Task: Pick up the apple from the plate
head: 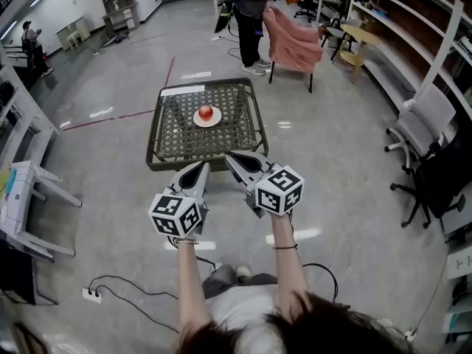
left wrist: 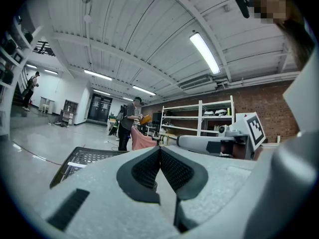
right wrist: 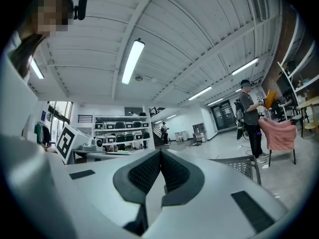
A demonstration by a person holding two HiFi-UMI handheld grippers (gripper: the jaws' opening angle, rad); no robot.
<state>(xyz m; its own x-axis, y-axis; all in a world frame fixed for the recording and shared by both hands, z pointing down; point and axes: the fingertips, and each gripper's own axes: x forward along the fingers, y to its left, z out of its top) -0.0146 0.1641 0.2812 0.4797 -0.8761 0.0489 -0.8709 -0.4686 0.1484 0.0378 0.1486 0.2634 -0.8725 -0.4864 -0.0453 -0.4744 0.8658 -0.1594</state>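
Approach phase, nothing gripped yet. Target apple sits on plate, roughly mid-desk, well ahead of both grippers. In the head view the left gripper and right gripper hover side by side, tips about at the desk's near edge, pointing level toward the plate. Left fingers are fully closed, pad against pad, nothing between. Right gripper's own view shows the same: closed and empty.

How I'd run it:
- Use one gripper. Left tip lines up slightly better with the apple, but either works.
- Open the fingers wide early, not right at the apple.
- Come in low and level over the mesh, above the plate rim so the tips don't catch it.
- Straddle the apple at its widest part, centred.
- Close gently. It's round and smooth, so an off-centre pinch will likely roll it or squirt it out.
- Lift straight up. The plate looks light and loose, so don't drag it.
- Hold the other gripper clear, or steady the plate if it shifts.
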